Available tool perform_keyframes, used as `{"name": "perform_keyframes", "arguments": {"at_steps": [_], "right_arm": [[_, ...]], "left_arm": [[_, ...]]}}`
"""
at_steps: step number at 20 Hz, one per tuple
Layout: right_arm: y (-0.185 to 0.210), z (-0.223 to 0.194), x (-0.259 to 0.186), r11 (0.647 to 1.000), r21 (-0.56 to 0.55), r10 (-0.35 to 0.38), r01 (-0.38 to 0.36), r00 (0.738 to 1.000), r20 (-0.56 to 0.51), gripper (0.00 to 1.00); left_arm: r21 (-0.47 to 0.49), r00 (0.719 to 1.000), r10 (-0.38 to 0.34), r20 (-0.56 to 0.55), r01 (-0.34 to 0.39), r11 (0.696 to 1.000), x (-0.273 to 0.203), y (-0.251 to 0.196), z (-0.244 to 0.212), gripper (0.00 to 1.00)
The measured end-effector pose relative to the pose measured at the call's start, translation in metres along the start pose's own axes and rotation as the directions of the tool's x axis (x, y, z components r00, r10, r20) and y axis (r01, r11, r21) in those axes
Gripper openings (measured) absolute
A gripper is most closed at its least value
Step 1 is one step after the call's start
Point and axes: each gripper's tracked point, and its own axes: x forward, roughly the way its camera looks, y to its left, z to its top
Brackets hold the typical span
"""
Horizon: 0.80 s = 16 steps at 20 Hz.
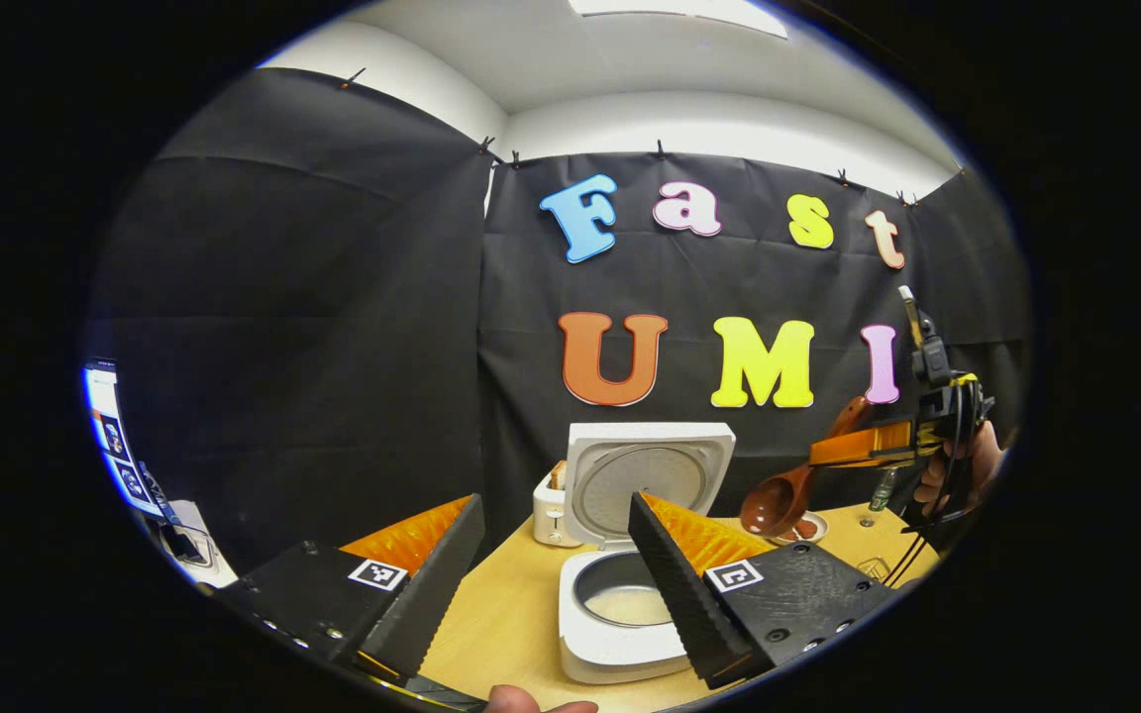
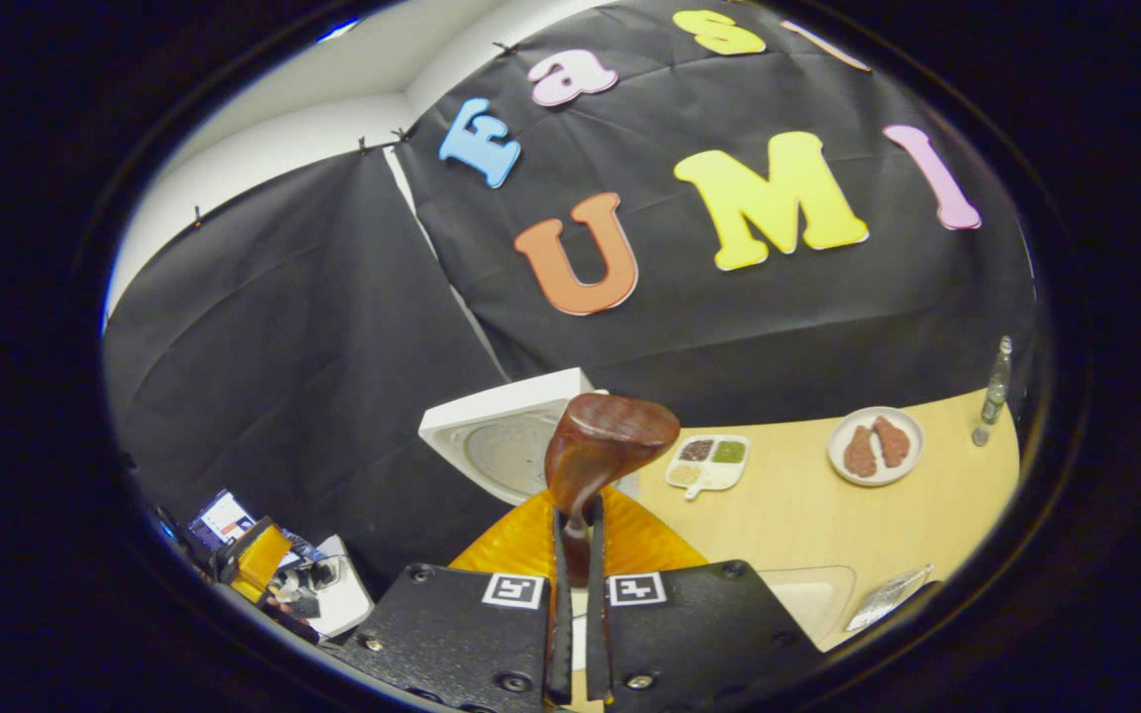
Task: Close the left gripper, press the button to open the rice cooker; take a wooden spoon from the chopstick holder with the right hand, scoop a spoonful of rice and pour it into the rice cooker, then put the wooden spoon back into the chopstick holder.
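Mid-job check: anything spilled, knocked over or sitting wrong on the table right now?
Nothing stands out. The rice cooker sits upright on the table with its lid open and rice inside, no grains visible around it. The right gripper holds the wooden spoon firmly.

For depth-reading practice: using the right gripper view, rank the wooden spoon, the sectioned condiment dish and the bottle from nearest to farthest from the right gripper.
1. wooden spoon, clamped between its fingers.
2. sectioned condiment dish, mid-table, slightly right.
3. bottle, far right table edge.
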Motion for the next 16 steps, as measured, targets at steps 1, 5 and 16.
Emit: {"name": "perform_keyframes", "arguments": {"at_steps": [1,5,16], "right_arm": [[-0.016,0.002,-0.013,1.000,-0.005,-0.031,0.031,0.999,0.016,0.11],[-0.074,0.008,-0.064,0.990,-0.007,-0.141,0.142,0.988,0.069,0.10],[-0.211,-0.028,-0.157,0.924,0.047,-0.383,0.381,0.922,0.054,0.11]], "left_arm": [[-0.006,1.000,-0.010,-0.002,0.010,1.000,0.001,-0.008,0.001,0.94],[0.018,0.997,-0.073,-0.023,0.074,0.997,0.003,-0.047,-0.003,0.94],[0.020,0.994,-0.110,-0.026,0.110,0.994,0.015,-0.101,-0.001,0.94]]}}
